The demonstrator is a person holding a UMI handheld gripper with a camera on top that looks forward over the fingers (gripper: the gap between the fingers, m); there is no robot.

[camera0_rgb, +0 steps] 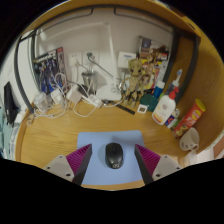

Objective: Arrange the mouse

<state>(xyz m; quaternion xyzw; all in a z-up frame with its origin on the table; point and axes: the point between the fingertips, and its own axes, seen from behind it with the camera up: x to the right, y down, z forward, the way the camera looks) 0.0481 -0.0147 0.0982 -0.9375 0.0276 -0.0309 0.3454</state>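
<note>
Black mouse (114, 154) lies on blue mousepad (112, 165), dead centre between wide-spread gripper (112, 160) fingers, untouched, long axis pointing straight ahead.

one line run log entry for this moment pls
claw: open | mouse: between fingers, on mouse pad | desk: cluttered at back

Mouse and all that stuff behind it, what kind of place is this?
Probably a desk at home or in a workshop. A computer mouse sits on a blue mouse pad on a wooden desk, between the open gripper fingers, with cables and bottles against the wall.
</note>
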